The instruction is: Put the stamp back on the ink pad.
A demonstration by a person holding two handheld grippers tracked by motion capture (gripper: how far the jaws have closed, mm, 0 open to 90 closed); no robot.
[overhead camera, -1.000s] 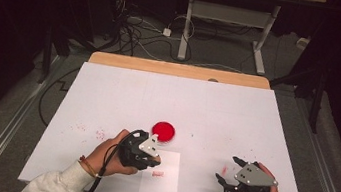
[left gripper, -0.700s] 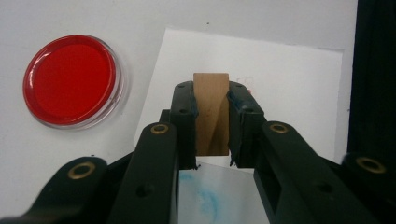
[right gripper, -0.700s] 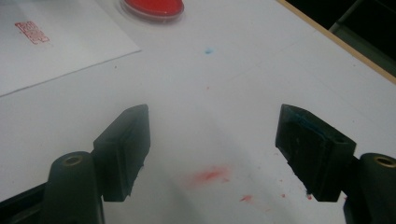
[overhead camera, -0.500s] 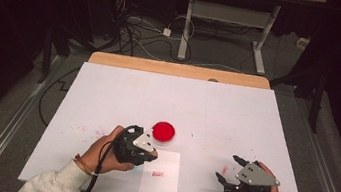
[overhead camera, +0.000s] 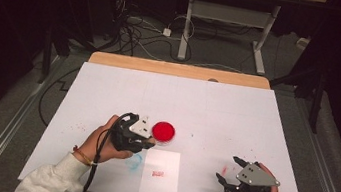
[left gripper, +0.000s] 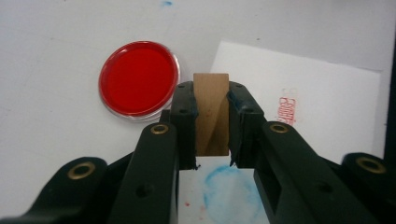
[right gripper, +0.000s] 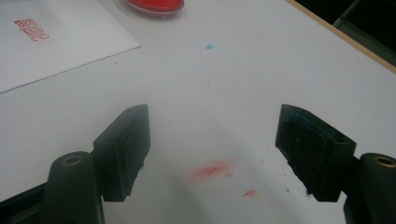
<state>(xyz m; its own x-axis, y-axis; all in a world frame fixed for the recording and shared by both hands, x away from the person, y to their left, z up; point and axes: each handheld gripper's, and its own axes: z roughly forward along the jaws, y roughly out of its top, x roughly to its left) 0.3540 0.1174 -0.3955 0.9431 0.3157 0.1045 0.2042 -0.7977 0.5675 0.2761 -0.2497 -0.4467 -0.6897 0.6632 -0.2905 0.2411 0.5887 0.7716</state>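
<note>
The left gripper [left gripper: 211, 122] has its jaws clamped on a wooden stamp [left gripper: 211, 112], held just beside the red ink pad [left gripper: 138, 78], on the sheet's side of it; the paper sheet [overhead camera: 161, 174], already bearing one red imprint [left gripper: 284, 111], lies just past the pad; the right gripper [right gripper: 212, 154] stands wide open and empty, well apart from the pad. Risks: the grip appears off-centre, so the stamp could tilt on pressing and print unevenly; the loose sheet may shift and smear.
</note>
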